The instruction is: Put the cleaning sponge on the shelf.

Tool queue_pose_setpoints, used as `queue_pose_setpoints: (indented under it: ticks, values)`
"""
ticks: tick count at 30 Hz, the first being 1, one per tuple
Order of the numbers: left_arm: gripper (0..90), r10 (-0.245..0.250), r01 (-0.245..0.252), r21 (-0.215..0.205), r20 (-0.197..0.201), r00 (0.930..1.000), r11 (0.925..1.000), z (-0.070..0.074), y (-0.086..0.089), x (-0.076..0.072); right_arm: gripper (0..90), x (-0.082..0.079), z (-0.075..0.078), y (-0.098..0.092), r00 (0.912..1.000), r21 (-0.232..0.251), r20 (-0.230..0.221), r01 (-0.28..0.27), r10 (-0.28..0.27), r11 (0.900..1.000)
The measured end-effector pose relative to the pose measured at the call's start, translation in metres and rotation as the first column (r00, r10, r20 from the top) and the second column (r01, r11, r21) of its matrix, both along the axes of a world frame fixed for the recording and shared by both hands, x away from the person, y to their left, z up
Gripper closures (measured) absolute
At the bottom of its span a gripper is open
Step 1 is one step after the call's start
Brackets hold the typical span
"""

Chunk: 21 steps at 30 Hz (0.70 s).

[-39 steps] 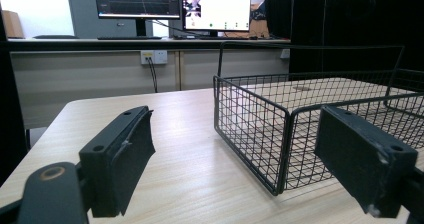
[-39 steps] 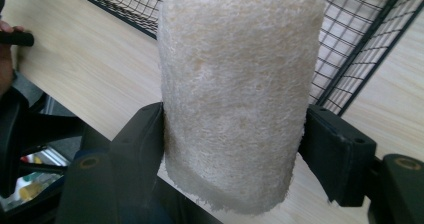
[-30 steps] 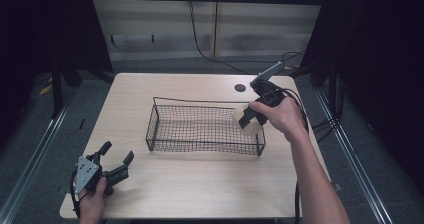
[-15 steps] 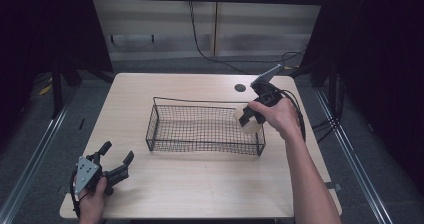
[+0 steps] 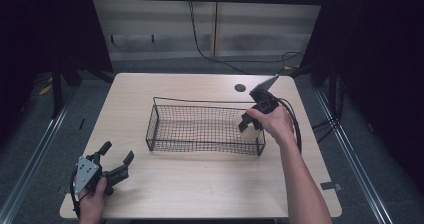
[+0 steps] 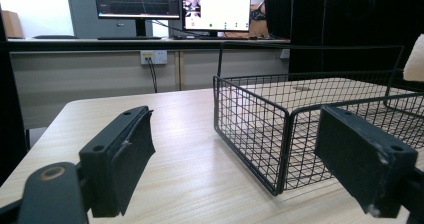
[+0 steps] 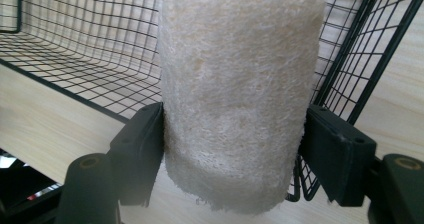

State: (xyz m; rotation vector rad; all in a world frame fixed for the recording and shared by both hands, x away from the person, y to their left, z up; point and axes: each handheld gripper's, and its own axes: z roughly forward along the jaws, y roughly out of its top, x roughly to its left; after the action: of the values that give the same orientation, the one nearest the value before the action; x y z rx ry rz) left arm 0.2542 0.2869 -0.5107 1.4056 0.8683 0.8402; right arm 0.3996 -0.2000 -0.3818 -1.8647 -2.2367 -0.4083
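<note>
At the table's near-left corner, our left gripper (image 5: 116,160) rests with jaws spread and empty; over the wire basket's (image 5: 200,129) right end, our right gripper (image 5: 248,122) clamps a loofah-like sponge (image 7: 235,94), seemingly light, squashy, best pinched mid-body.

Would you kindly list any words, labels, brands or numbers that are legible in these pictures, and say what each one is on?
No text can be read.
The two monitors in the left gripper view show screen content, too small and blurred to read.
The wire basket, the loofah sponge and the table carry no visible lettering.
</note>
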Motion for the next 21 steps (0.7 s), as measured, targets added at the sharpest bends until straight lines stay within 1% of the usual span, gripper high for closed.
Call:
queue_pose_setpoints:
  ticks: [1,2,3,4,6,7,8,9,10,12,13,14,15,16,18,19,21]
  values:
    - [15.5,-0.011,0.011,-0.002,-0.001,0.9999,0.9999,0.000,0.000,0.000,29.0,0.000,-0.002,0.000,1.0000,-0.002,-0.004,-0.001,0.001,1.000]
    - [15.5,-0.001,0.001,0.000,0.000,1.0000,1.0000,0.000,0.000,0.000,29.0,0.000,-0.005,0.000,0.9999,-0.003,-0.011,0.008,-0.008,1.000]
    - [15.5,-0.013,0.013,-0.004,-0.002,0.9999,0.9999,0.000,0.000,0.000,29.0,0.000,-0.006,0.000,0.9999,-0.001,-0.008,0.014,-0.014,1.000]
    - [15.5,-0.013,0.013,-0.004,-0.002,0.9999,0.9999,0.000,0.000,0.000,29.0,-0.001,-0.008,0.000,0.9999,-0.004,-0.002,0.015,-0.015,1.000]
    - [15.5,-0.014,0.014,-0.004,-0.002,0.9999,0.9999,0.000,0.000,0.000,29.0,-0.001,-0.010,0.001,0.9997,-0.014,-0.003,0.022,-0.022,1.000]
    - [15.5,0.000,0.000,0.000,0.000,1.0000,1.0000,0.000,0.000,0.000,29.0,-0.001,-0.012,0.001,0.9997,-0.018,-0.005,0.025,-0.025,1.000]
    - [15.5,-0.009,0.009,-0.002,-0.001,1.0000,1.0000,0.000,0.000,0.000,29.0,-0.001,-0.013,0.001,0.9995,-0.013,-0.002,0.033,-0.033,0.999]
    - [15.5,-0.013,0.013,-0.004,-0.002,0.9999,0.9999,0.000,0.000,0.000,29.0,-0.001,-0.013,0.002,0.9990,-0.025,-0.004,0.043,-0.043,0.999]
    - [15.5,0.000,0.000,-0.001,0.000,1.0000,1.0000,0.000,0.000,0.000,28.9,-0.001,-0.016,0.003,0.9988,-0.027,-0.005,0.048,-0.048,0.998]
    - [15.5,0.000,0.000,0.000,0.000,1.0000,1.0000,0.000,0.000,0.000,28.9,-0.001,-0.017,0.003,0.9988,-0.028,-0.003,0.049,-0.049,0.998]
    - [15.5,-0.011,0.011,-0.003,-0.001,0.9999,0.9999,0.000,0.000,0.000,29.0,-0.001,-0.020,0.004,0.9981,-0.032,0.000,0.061,-0.061,0.998]
    - [15.5,-0.001,0.001,-0.001,0.000,1.0000,1.0000,0.000,0.000,0.000,28.9,-0.002,-0.021,0.004,0.9979,-0.039,-0.009,0.063,-0.063,0.997]
    - [15.5,-0.014,0.014,-0.005,-0.002,0.9999,0.9999,0.000,0.000,0.000,28.9,-0.003,-0.024,0.004,0.9979,-0.042,0.007,0.065,-0.065,0.997]
    - [15.5,-0.014,0.014,-0.005,-0.002,0.9999,0.9999,0.000,0.000,0.000,28.9,-0.003,-0.024,0.004,0.9979,-0.042,0.007,0.065,-0.065,0.997]
    - [15.5,-0.013,0.013,-0.004,-0.002,0.9999,0.9999,0.000,0.000,0.000,28.9,-0.004,-0.026,0.005,0.9964,-0.044,-0.003,0.084,-0.084,0.996]
    - [15.5,-0.014,0.013,-0.005,-0.002,0.9999,0.9999,0.000,0.000,0.000,28.9,-0.004,-0.028,0.005,0.9969,-0.046,0.001,0.079,-0.079,0.996]
    - [15.5,-0.014,0.014,-0.005,-0.002,0.9999,0.9999,0.000,0.000,0.000,28.8,-0.005,-0.030,0.006,0.9952,-0.063,-0.001,0.098,-0.098,0.993]
